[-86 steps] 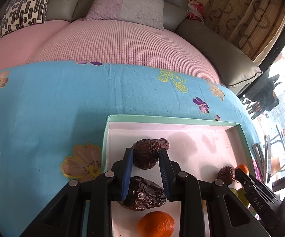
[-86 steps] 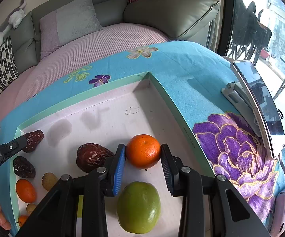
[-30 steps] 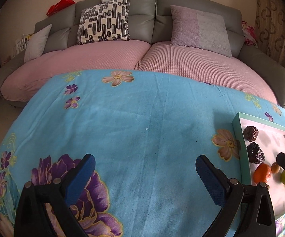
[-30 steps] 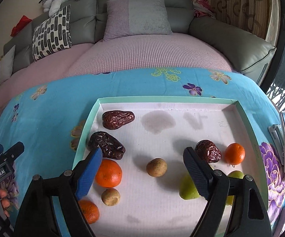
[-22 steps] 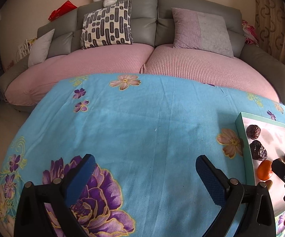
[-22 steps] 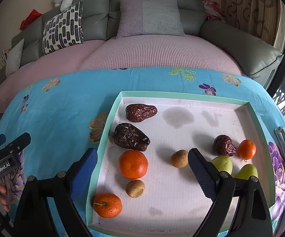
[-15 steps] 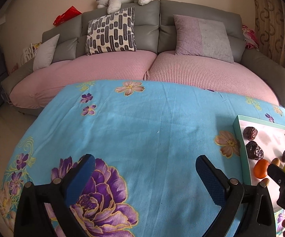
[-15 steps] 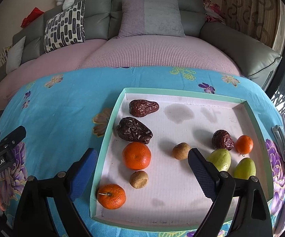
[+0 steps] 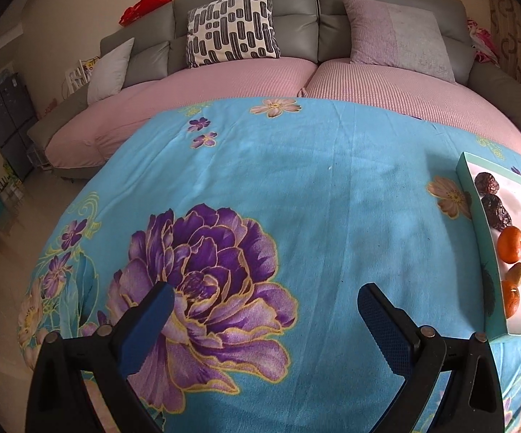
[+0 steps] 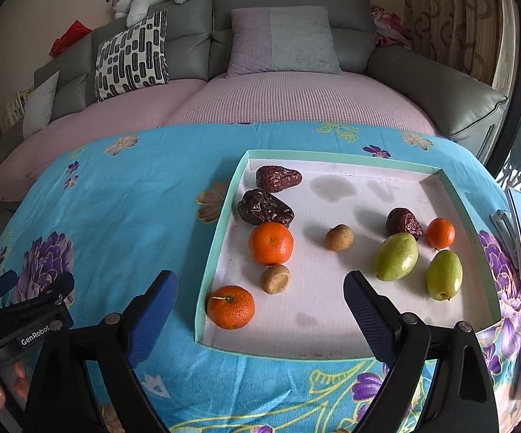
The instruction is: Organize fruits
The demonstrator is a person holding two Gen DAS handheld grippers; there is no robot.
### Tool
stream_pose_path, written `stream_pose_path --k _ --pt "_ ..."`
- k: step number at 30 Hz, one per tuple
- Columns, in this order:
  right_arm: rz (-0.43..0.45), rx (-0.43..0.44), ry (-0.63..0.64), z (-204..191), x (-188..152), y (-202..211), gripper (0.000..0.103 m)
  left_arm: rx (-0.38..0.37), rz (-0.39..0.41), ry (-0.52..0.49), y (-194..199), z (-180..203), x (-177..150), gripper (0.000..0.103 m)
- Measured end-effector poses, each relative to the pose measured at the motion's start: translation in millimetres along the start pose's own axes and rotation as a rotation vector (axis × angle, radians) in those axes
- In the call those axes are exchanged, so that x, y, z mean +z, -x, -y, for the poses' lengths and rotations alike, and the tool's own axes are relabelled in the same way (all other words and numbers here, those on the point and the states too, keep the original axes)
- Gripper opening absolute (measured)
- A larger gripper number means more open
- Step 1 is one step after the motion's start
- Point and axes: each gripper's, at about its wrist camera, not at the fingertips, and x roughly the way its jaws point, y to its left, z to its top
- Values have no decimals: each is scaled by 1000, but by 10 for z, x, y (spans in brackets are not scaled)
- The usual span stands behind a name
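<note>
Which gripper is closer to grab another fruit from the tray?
The right gripper, probably. It is open and faces straight over the tray, with an orange just ahead. The left gripper, also open, faces bare tablecloth, tray off to its side.

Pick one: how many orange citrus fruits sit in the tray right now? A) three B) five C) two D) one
A: the right wrist view shows three in the tray: a large orange by the left wall, a second orange at the near-left corner, and a small orange toward the right side beside a dark date.
</note>
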Motion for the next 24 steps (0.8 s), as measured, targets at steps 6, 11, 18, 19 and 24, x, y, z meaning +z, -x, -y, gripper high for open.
stream_pose_path --k 6,11,18,19,24 --pt "-52 -22 -22 89 -130 -86 93 -14 -6 -23 -12 32 -13 103" --pt "-52 -38 -37 155 -128 -109 94 -26 -20 -40 -69 45 -15 103" --pt "-70 -48 -20 113 -133 -178 93 -60 -36 -50 -125 52 -9 103" --pt "-71 -47 -17 104 -134 -182 94 -65 -39 -51 -131 55 -6 103" --pt "-79 -44 -7 61 -142 -195 93 -77 -40 -58 -128 79 -8 103"
